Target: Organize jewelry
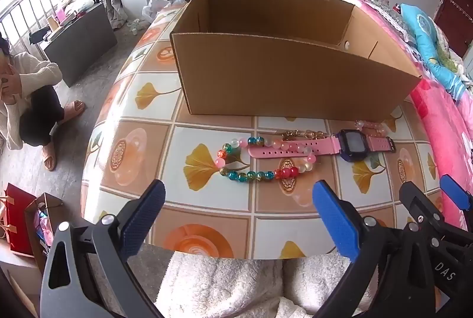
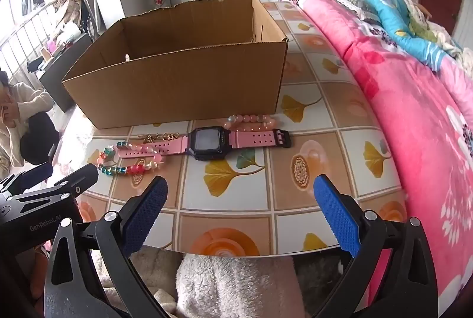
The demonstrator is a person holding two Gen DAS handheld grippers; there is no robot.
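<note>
An open cardboard box [image 1: 283, 81] [image 2: 183, 87] stands on the tiled table. In front of it lie a pink-strapped watch [image 1: 351, 145] [image 2: 208, 143], a loop of coloured glass beads [image 1: 251, 174] [image 2: 130, 169], a pink bead bracelet [image 1: 372, 127] [image 2: 251, 120] and a small gold chain [image 1: 298, 135] [image 2: 159, 137]. My left gripper [image 1: 239, 193] hangs open above the table's near edge, short of the coloured beads. My right gripper [image 2: 240, 192] is open too, a little short of the watch. Nothing is between either pair of fingers.
A pink flowered quilt [image 2: 414, 111] borders the table on the right. A person [image 1: 26, 99] crouches on the floor at the left. Red and brown paper bags [image 1: 20, 217] stand on the floor beside the table. White fluffy fabric [image 1: 224, 282] lies under both grippers.
</note>
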